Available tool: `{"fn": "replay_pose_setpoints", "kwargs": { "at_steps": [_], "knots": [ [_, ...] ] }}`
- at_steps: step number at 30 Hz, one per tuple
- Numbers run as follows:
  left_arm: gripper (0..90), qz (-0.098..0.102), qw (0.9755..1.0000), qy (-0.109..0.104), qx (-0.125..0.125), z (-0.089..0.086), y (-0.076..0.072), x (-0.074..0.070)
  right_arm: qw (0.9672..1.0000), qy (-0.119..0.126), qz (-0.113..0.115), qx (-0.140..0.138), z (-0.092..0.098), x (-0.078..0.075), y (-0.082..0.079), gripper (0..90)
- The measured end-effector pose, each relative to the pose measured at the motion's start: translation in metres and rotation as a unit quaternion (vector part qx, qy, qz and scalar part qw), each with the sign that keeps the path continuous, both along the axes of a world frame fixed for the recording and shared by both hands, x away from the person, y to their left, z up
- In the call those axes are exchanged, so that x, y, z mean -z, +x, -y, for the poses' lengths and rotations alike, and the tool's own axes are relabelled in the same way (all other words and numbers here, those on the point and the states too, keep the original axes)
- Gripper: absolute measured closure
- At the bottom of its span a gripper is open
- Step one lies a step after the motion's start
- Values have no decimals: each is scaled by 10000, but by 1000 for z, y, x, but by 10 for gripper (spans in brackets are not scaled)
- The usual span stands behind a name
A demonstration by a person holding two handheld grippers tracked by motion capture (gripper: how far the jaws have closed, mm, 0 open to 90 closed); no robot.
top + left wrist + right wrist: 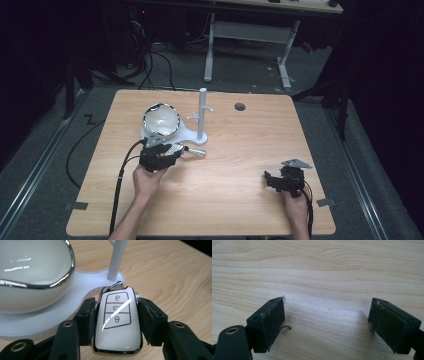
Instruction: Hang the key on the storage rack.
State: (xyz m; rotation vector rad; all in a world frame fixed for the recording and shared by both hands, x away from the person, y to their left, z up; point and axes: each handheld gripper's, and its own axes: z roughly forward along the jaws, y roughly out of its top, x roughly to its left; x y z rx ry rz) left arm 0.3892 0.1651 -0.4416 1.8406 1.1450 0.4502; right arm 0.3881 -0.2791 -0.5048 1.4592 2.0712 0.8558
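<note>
The left claw (pixel 116 322) is clenched on a white car key fob (pixel 117 320), its two black pads pressing the fob's long sides. The fob has a chrome rim and three outlined buttons on its face, and a small metal loop at its far end. In the high view the left claw (pixel 165 152) sits at about nine o'clock from the desk's centre, held by the person's left hand (pixel 147 180), with the fob's end (pixel 196 152) poking out toward three o'clock. Just beyond it, toward twelve o'clock, stands a white stand (pixel 200 117) with an upright post and short pegs on a flat white base (pixel 82 290). A glossy white bowl (pixel 161 120) with a silver rim (pixel 62 281) rests tilted on that base, touching it.

The right claw (pixel 277 181) hovers at about four o'clock over the wooden desk (pixel 240 145), held by the right hand (pixel 296 207). Its jaws stand wide apart, released, with bare wood grain (pixel 327 290) between them.
</note>
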Motion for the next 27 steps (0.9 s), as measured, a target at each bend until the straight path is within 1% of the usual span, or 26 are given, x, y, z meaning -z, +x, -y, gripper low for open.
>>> {"fn": "replay_pose_setpoints", "kwargs": {
  "at_steps": [1,2,3,4,5,6,7,8,10,13,14,15,20,21,24,26,27],
  "knots": [
    [505,48,10000,-67,45,0,-1,-5,10000,-3,2,-3,0,0,0,139],
    [505,48,10000,-67,45,0,-1,-5,10000,-3,2,-3,0,0,0,139],
    [505,105,9999,-50,54,1,-2,-9,10000,-3,-4,0,0,0,0,139],
    [505,155,9998,-83,61,1,-2,-14,10000,-3,2,-3,0,0,0,139],
    [506,155,9998,-83,61,1,-2,-14,10000,-3,2,-3,0,0,0,139],
    [505,218,9997,-135,64,0,-2,-18,10000,-4,2,-4,0,0,0,139],
    [505,218,9997,-135,64,0,-2,-18,10000,-4,2,-4,0,0,0,139],
    [505,221,9995,-195,65,0,-2,-21,10000,-4,2,-3,0,0,0,139],
    [505,288,9994,-172,41,-1,-3,-25,10000,-4,2,-3,0,0,0,139],
    [505,381,9992,-65,41,-1,-3,-31,10000,-4,1,-3,0,0,0,139],
    [505,436,9990,-96,39,-2,-2,-37,10000,-3,2,-3,0,0,0,139],
    [505,436,9990,-96,39,-2,-2,-37,10000,-3,2,-3,0,0,0,139],
    [505,568,9981,-233,-11,-5,2,-52,10000,-4,2,-3,0,0,0,139],
    [505,568,9981,-233,-11,-5,2,-52,10000,-4,2,-3,0,0,0,139],
    [505,641,9978,-188,-6,-5,5,-61,10000,-4,2,-2,0,0,0,139],
    [504,703,9975,-90,-5,-4,9,-68,10000,-8,-2,-3,0,0,0,139],
    [505,711,9974,-113,-1,-4,10,-71,10000,-8,-3,-3,0,0,0,139]
  ]
}}
